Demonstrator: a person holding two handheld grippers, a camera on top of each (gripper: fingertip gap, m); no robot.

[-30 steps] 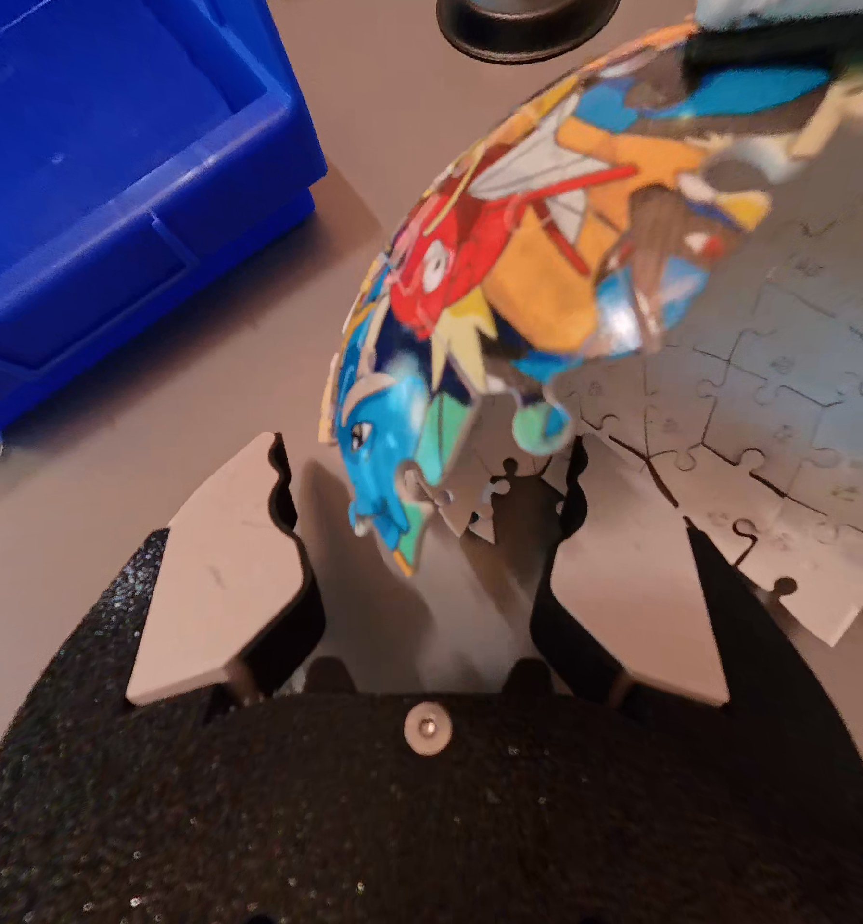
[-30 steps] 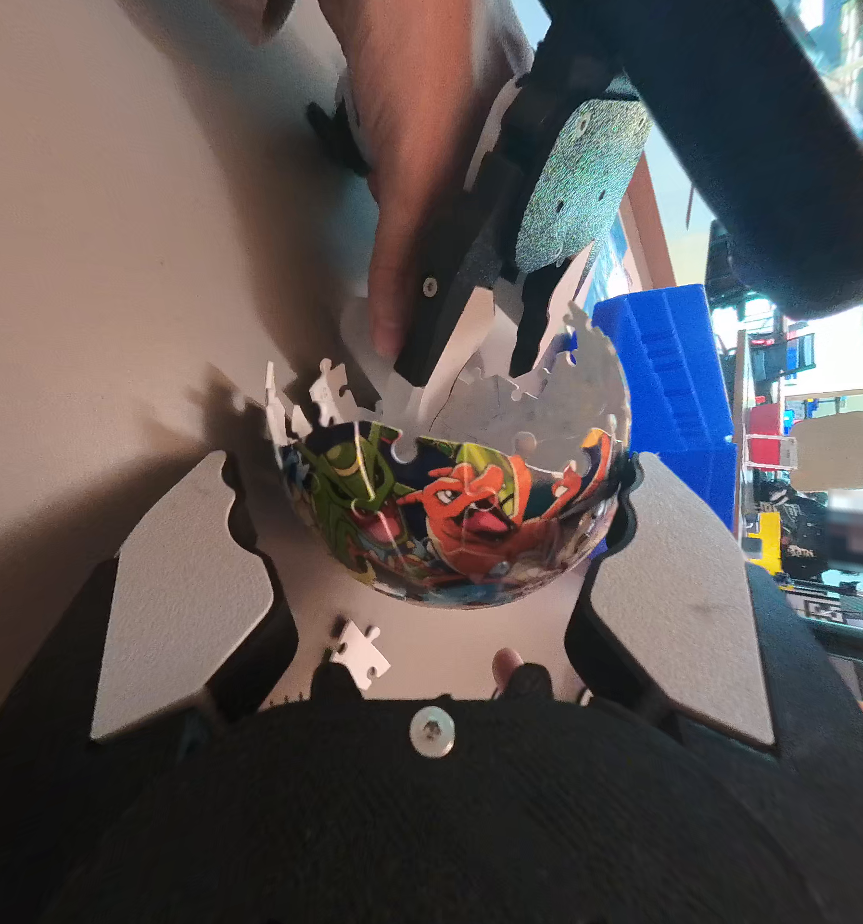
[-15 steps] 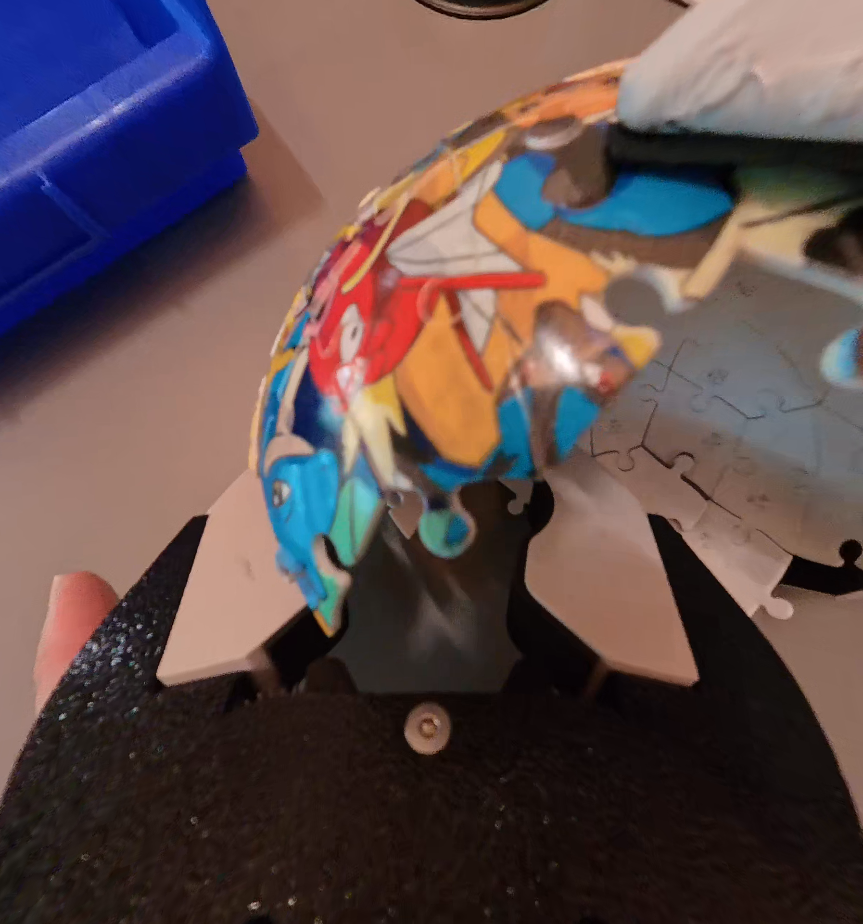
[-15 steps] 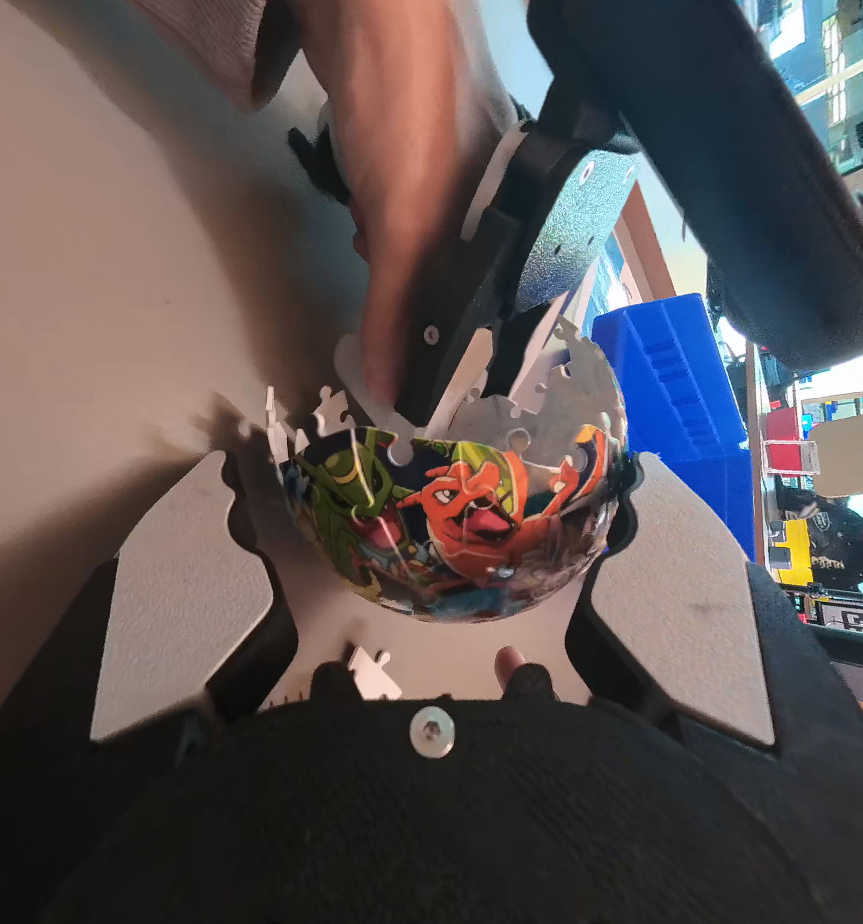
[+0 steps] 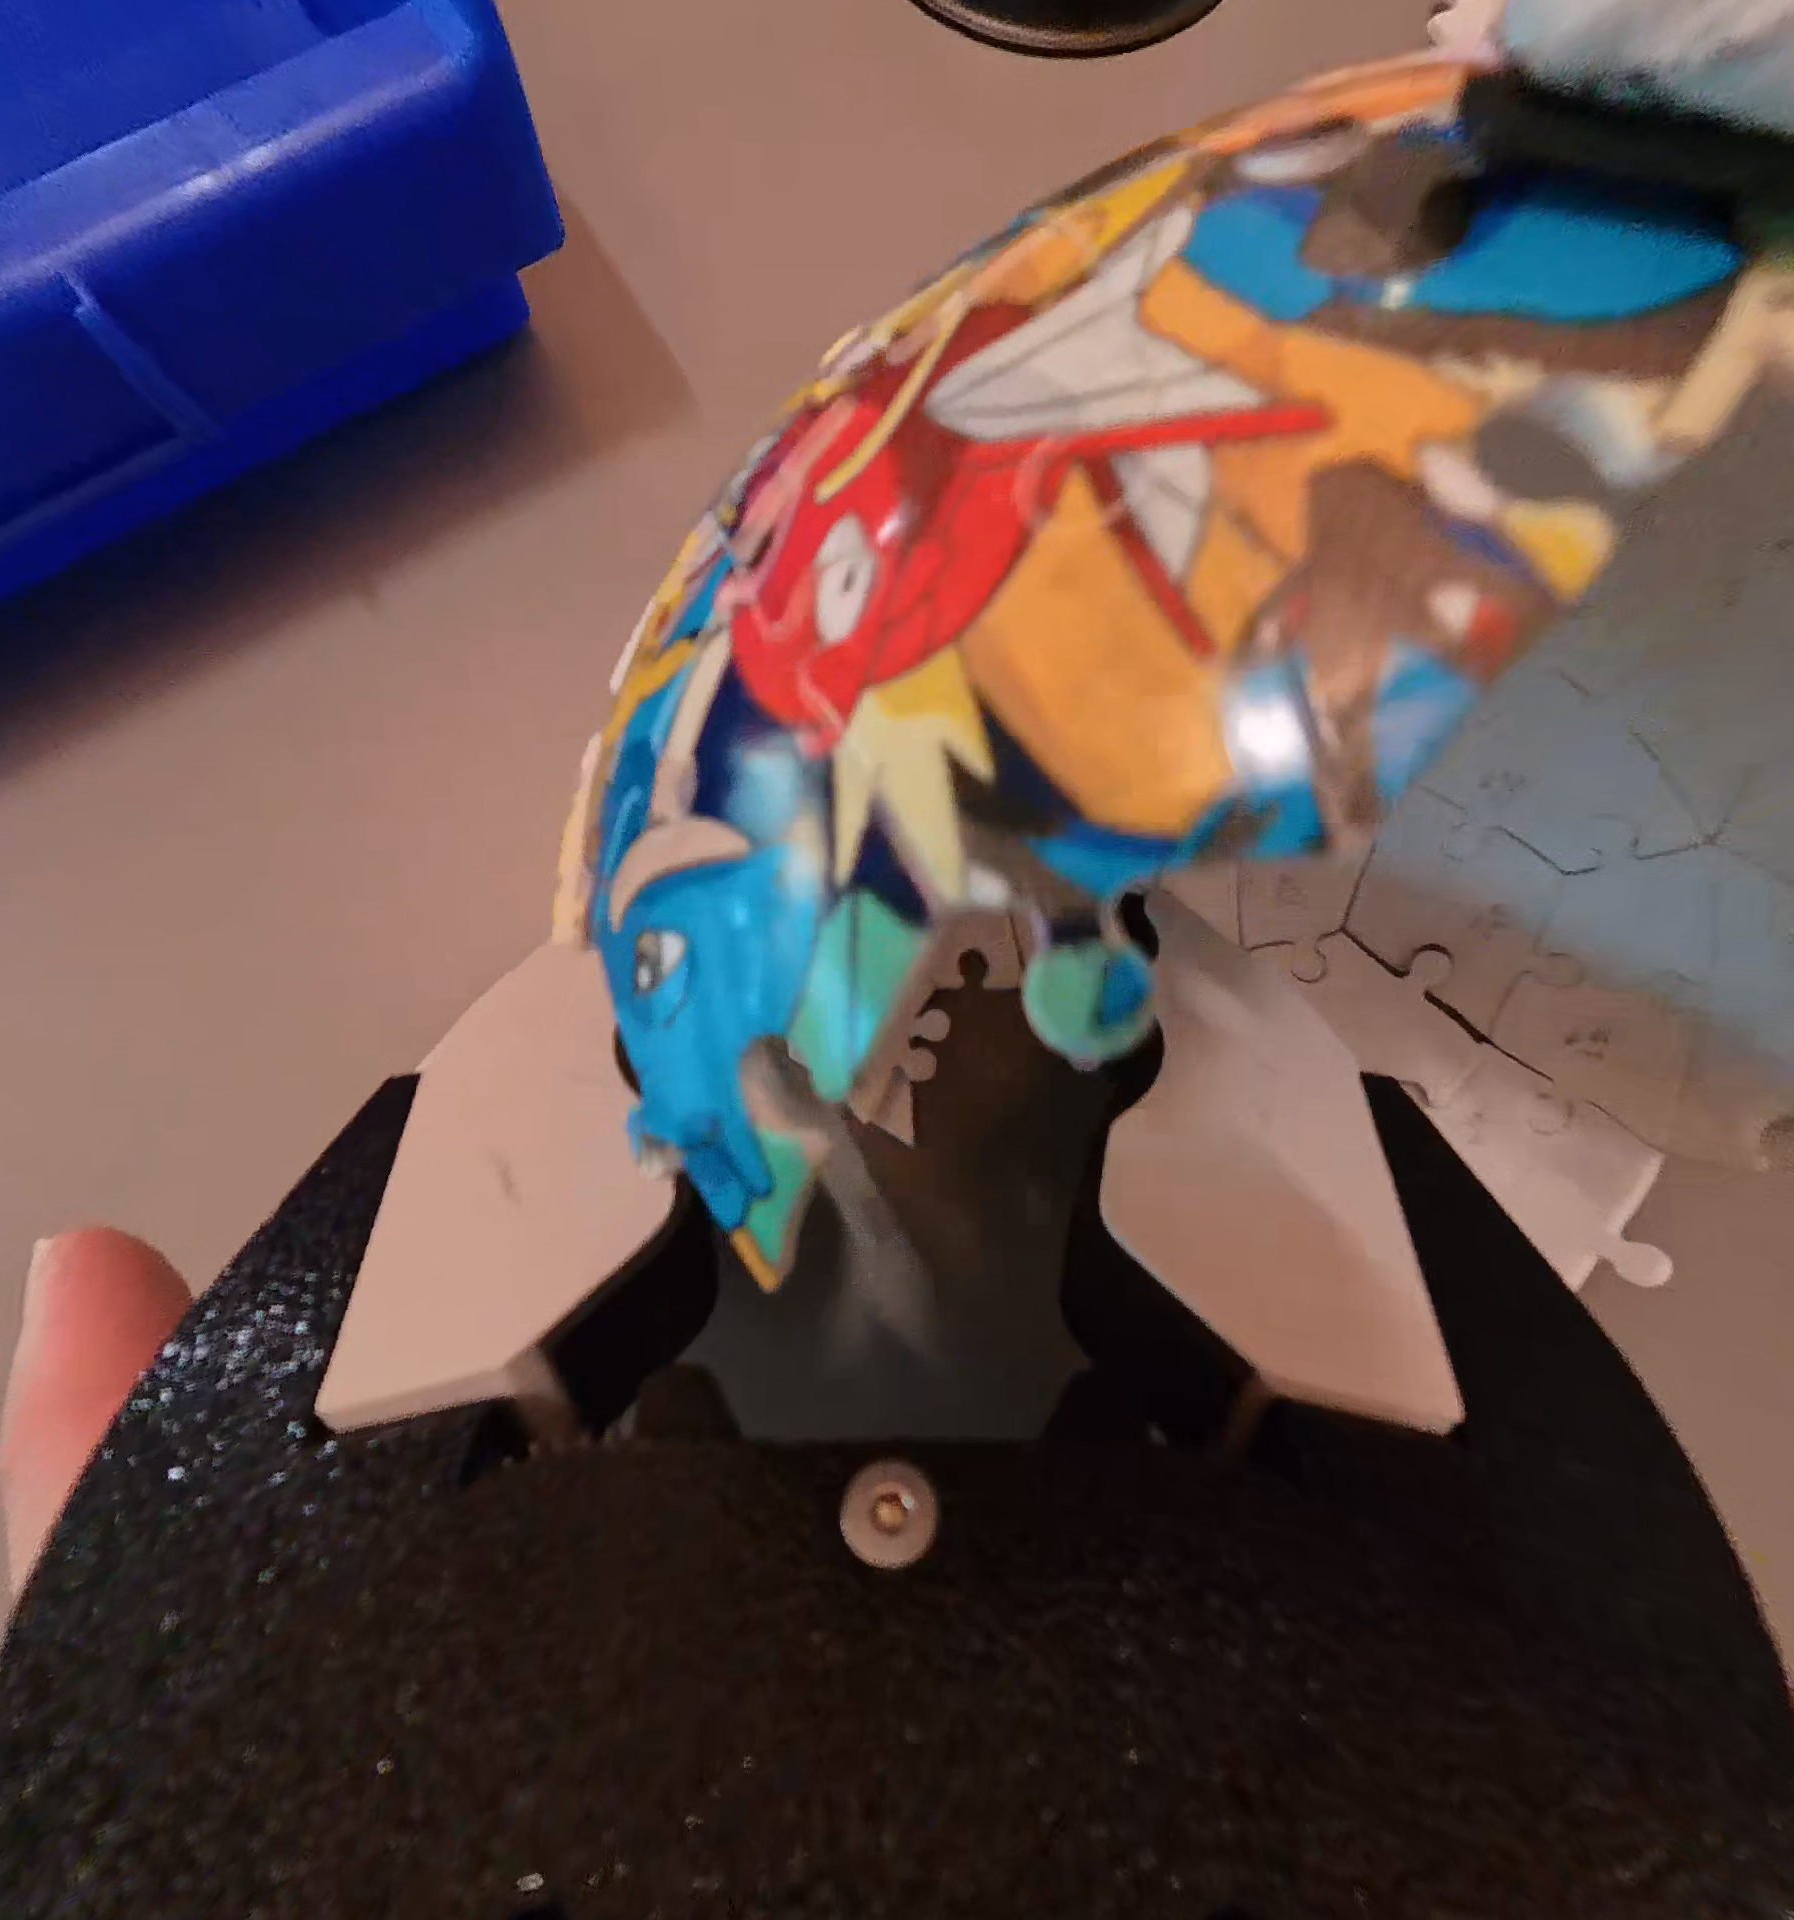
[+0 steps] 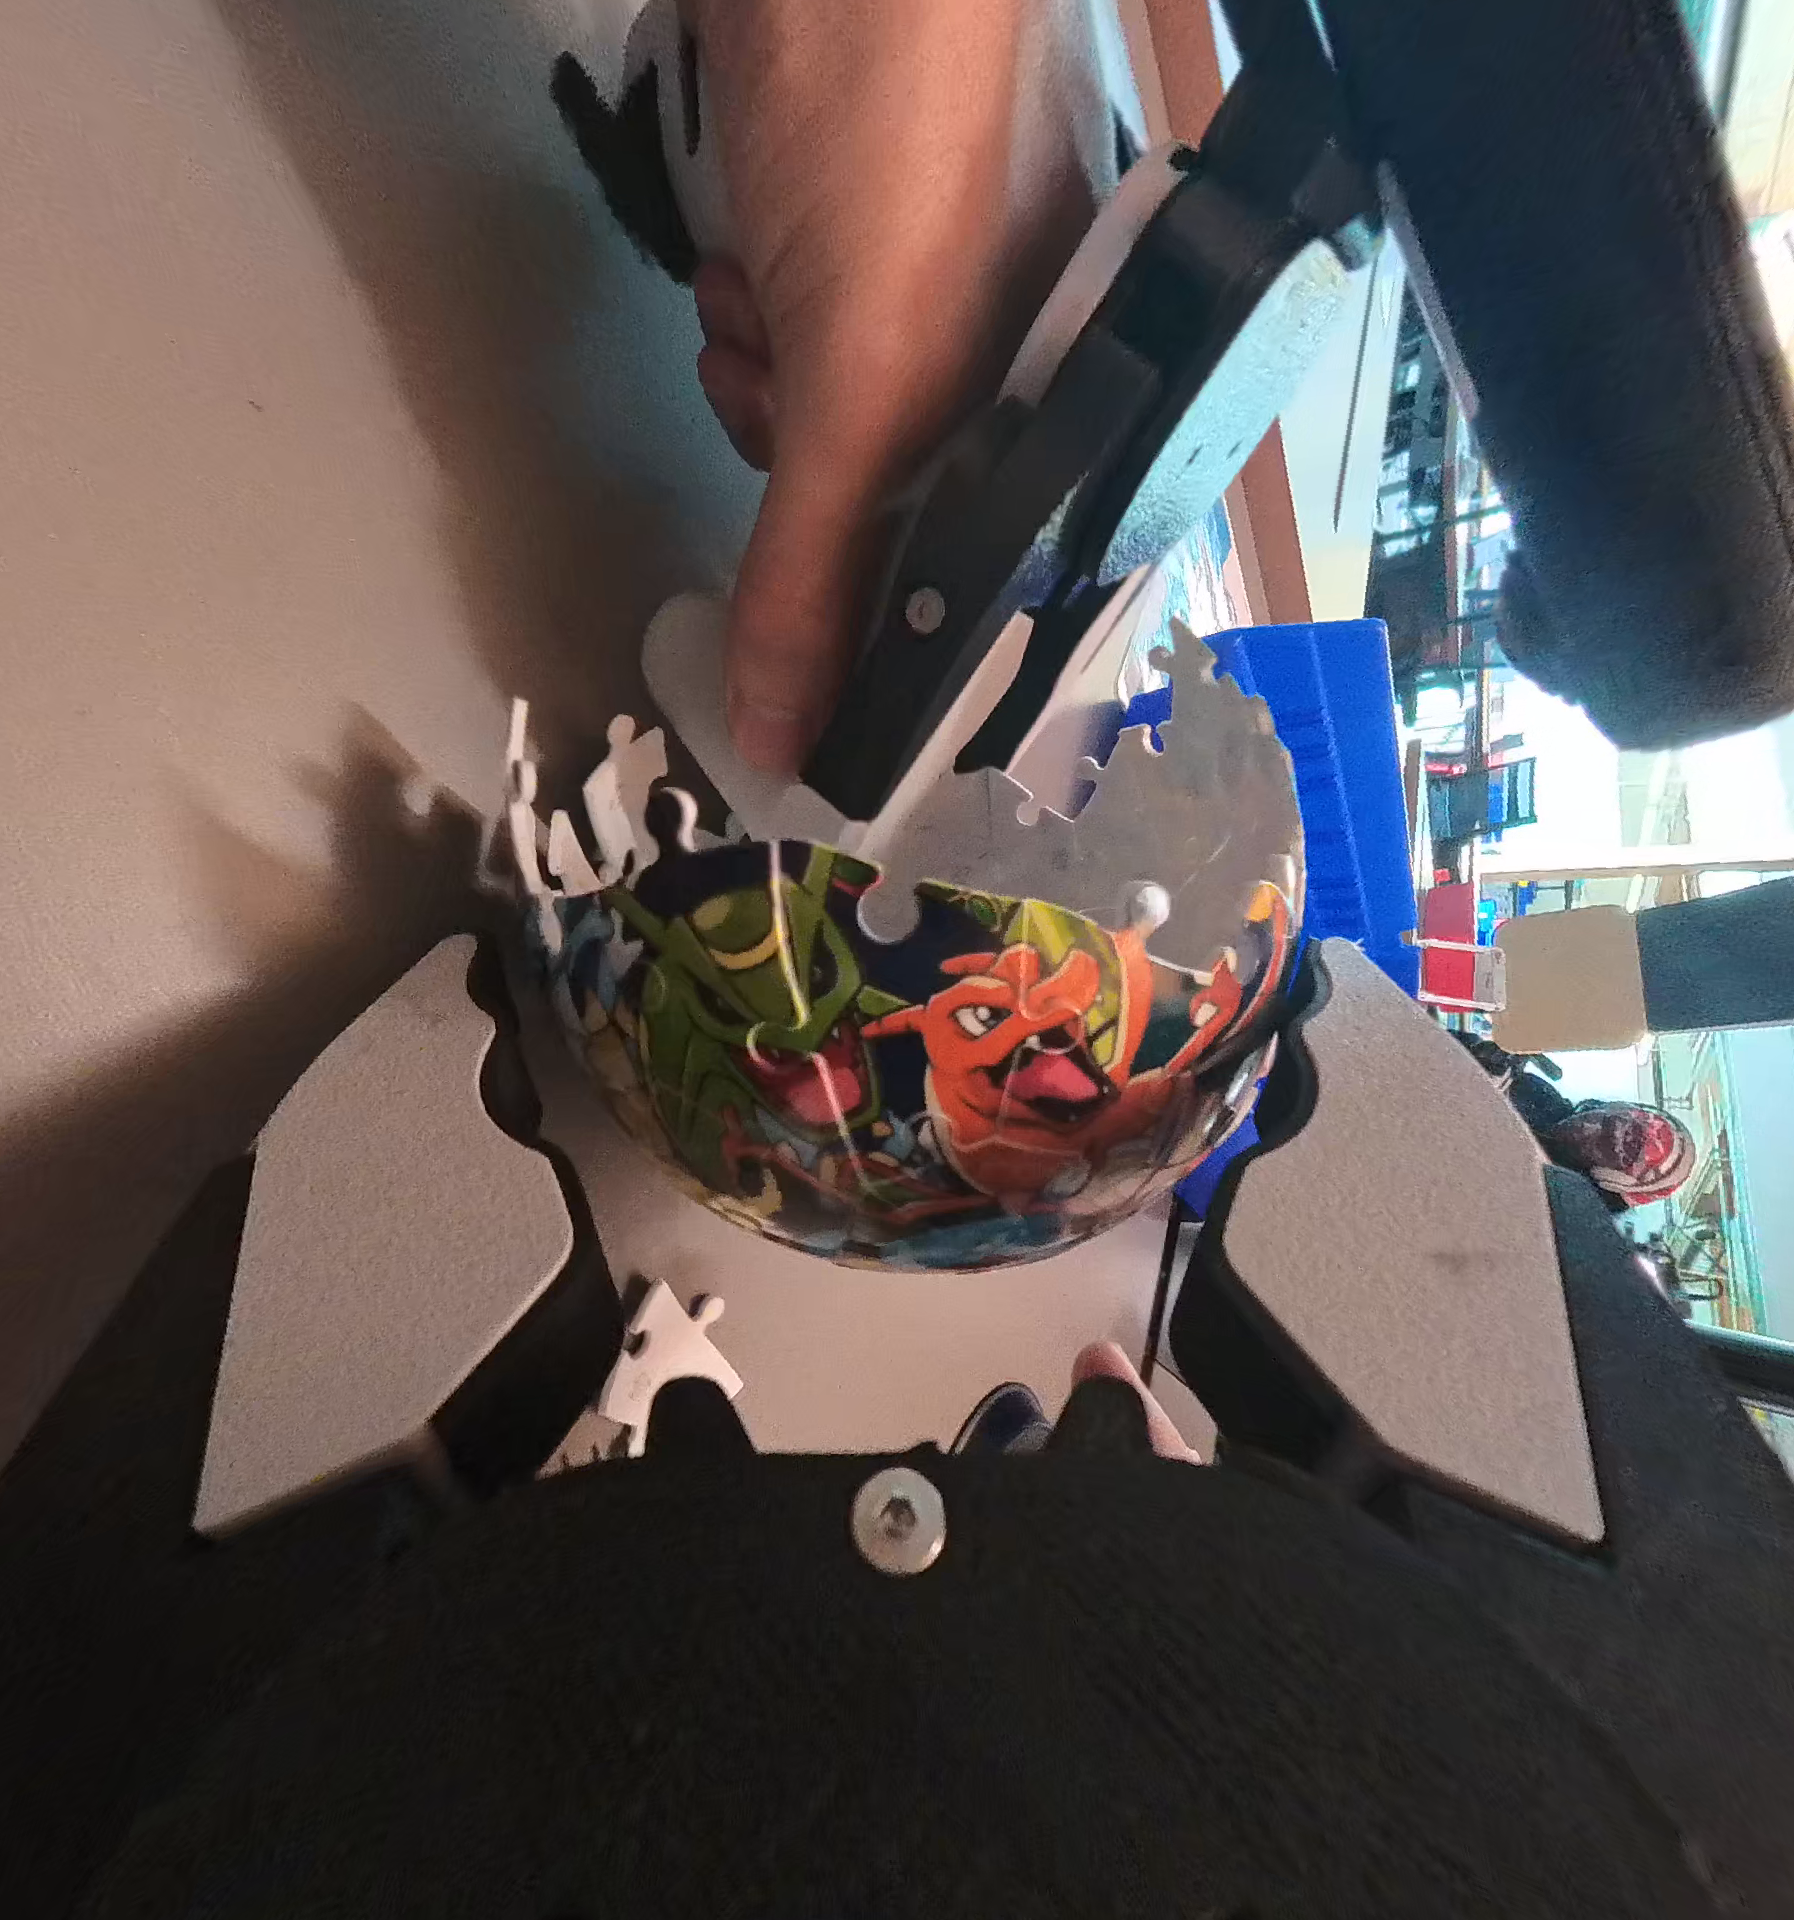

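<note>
While the puzzle shell (image 6: 914, 1081) is clamped across its width by the right tool (image 6: 898, 1049), held above the worktop (image 5: 249, 883), its jagged rim is straddled by the left tool (image 5: 888, 1023), fingers apart, not clamped. A blue bin (image 5: 197, 260) stands well apart.

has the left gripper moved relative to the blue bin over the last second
Yes. In the left wrist view the blue bin has slid up and left, so the left gripper has shifted away from it, closing on the puzzle ball.

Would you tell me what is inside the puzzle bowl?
The left gripper reaches into the puzzle bowl over its jagged rim; grey piece backs show. The bowl's bottom is hidden.
</note>
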